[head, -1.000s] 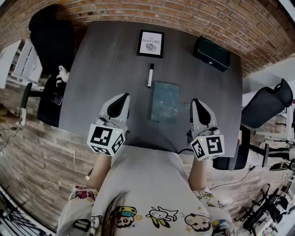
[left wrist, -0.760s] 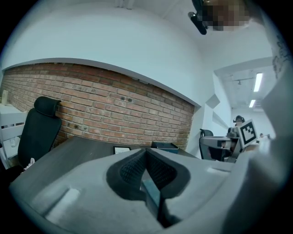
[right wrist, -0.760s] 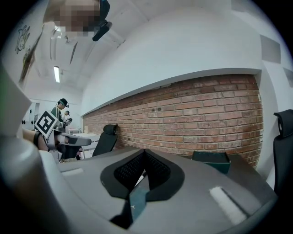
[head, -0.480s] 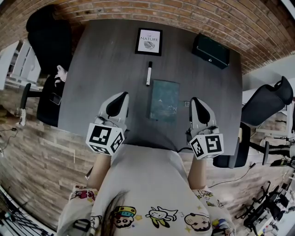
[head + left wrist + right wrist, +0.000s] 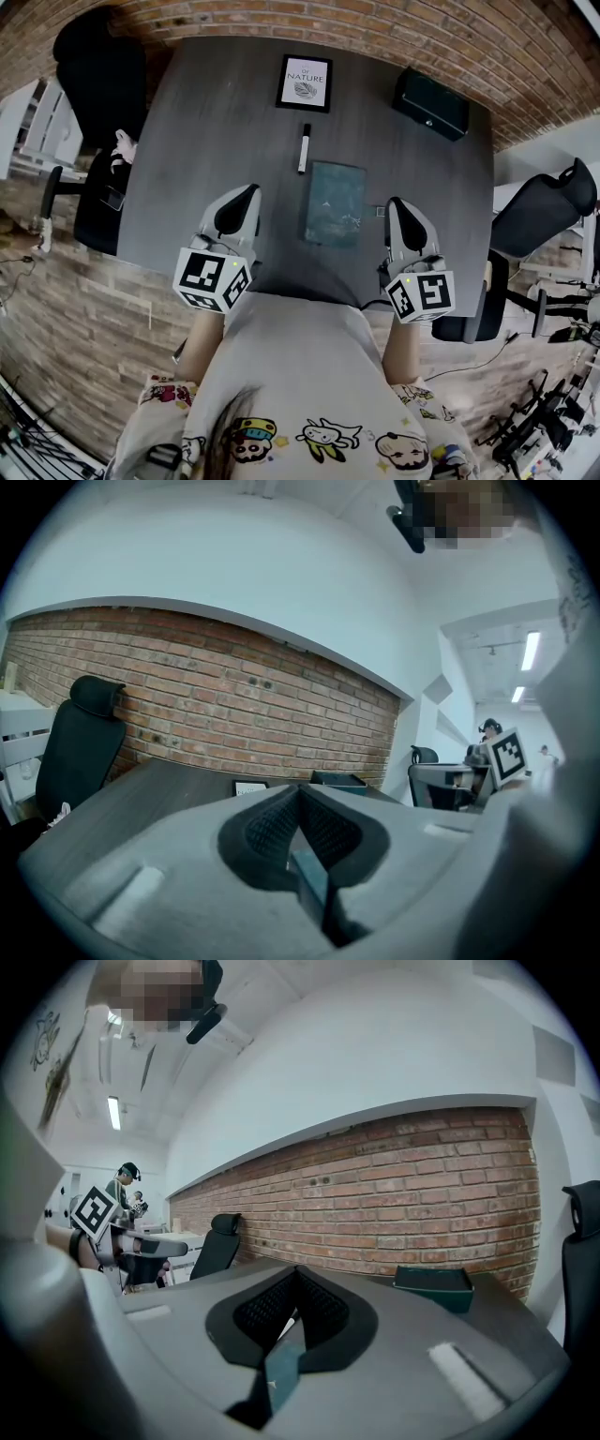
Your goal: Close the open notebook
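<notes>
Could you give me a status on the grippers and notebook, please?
Left gripper and right gripper shut, empty, either side of notebook. It looks closed, flat on table. Nothing in the way.

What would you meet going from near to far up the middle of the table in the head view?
teal notebook → marker pen → framed picture
</notes>
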A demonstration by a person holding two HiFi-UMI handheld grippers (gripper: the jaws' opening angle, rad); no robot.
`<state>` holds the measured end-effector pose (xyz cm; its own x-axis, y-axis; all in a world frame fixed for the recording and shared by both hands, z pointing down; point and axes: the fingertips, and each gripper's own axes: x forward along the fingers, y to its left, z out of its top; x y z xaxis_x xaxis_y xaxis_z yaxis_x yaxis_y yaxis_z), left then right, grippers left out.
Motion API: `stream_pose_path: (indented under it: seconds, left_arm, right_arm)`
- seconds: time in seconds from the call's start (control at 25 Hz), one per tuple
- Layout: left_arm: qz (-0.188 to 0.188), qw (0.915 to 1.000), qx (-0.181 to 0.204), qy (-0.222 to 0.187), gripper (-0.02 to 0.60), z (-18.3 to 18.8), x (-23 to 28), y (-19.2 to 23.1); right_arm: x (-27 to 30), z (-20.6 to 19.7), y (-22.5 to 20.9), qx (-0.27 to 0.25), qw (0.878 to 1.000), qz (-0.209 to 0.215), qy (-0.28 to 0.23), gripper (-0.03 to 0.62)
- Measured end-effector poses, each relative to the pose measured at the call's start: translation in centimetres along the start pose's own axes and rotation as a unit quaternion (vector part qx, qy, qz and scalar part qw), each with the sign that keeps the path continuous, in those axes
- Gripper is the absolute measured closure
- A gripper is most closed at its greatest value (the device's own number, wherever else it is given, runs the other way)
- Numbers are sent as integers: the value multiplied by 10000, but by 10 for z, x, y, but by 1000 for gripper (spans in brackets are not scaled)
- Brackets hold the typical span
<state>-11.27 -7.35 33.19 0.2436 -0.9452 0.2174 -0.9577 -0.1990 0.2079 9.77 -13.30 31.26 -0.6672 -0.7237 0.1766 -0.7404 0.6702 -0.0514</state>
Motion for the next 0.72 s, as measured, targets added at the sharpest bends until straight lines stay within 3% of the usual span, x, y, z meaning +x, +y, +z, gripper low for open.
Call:
stream_pose_path:
  seconds: [0.72]
  left_arm:
    - [-15,10000,-33,18,584,-1,2,-2]
  right_arm:
    - [-3,-2,-7,74,9999,-77,10,585]
